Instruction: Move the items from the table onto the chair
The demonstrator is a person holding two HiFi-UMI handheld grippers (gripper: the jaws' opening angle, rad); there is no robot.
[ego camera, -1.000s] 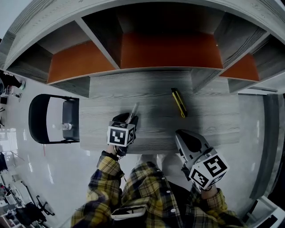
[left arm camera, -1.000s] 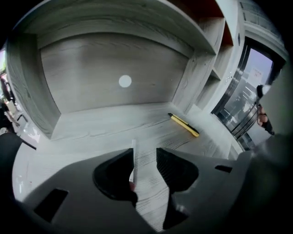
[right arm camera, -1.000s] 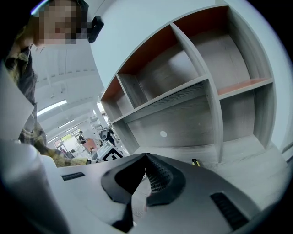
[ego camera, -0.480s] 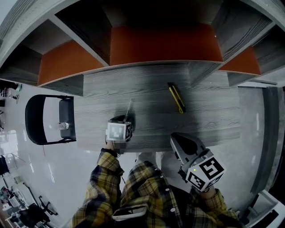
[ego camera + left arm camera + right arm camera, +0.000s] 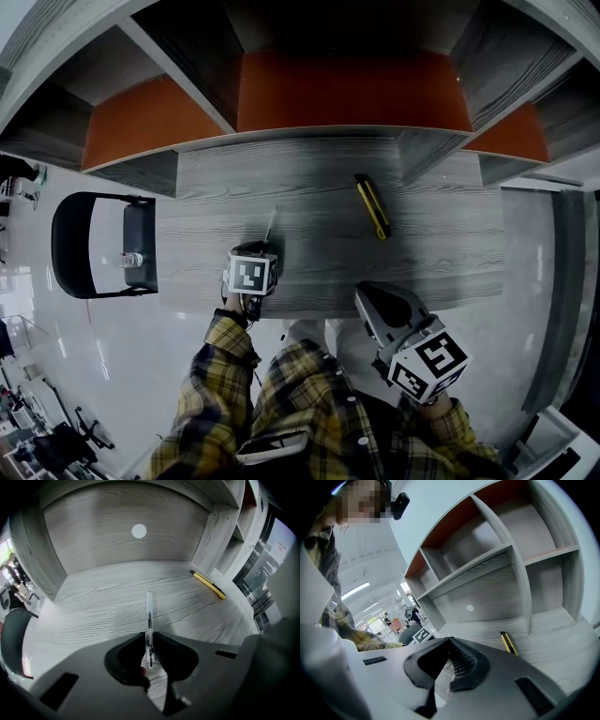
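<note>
A clear pen (image 5: pixel 149 616) lies on the grey wood table (image 5: pixel 422 253), pointing away from me. My left gripper (image 5: pixel 149 637) is closing on it: the pen's near end sits between the two dark pads, which touch it on both sides. In the head view that gripper (image 5: pixel 261 249) is at the table's front left, with the pen (image 5: pixel 270 225) sticking out ahead. A yellow utility knife (image 5: pixel 374 206) lies further right, also in the left gripper view (image 5: pixel 208 584). My right gripper (image 5: pixel 370 298) is shut and empty, hovering by the front edge.
A black chair (image 5: pixel 89 248) stands left of the table with a small bottle (image 5: pixel 131 260) on its seat. Shelf compartments with orange backs (image 5: pixel 347 89) rise behind the table. The knife (image 5: pixel 507 642) shows beyond the right gripper (image 5: pixel 450 641). Glossy floor lies on the left.
The left gripper has slid forward along the pen and its jaws have come together round the pen's near end. The right gripper has stayed about where it was.
</note>
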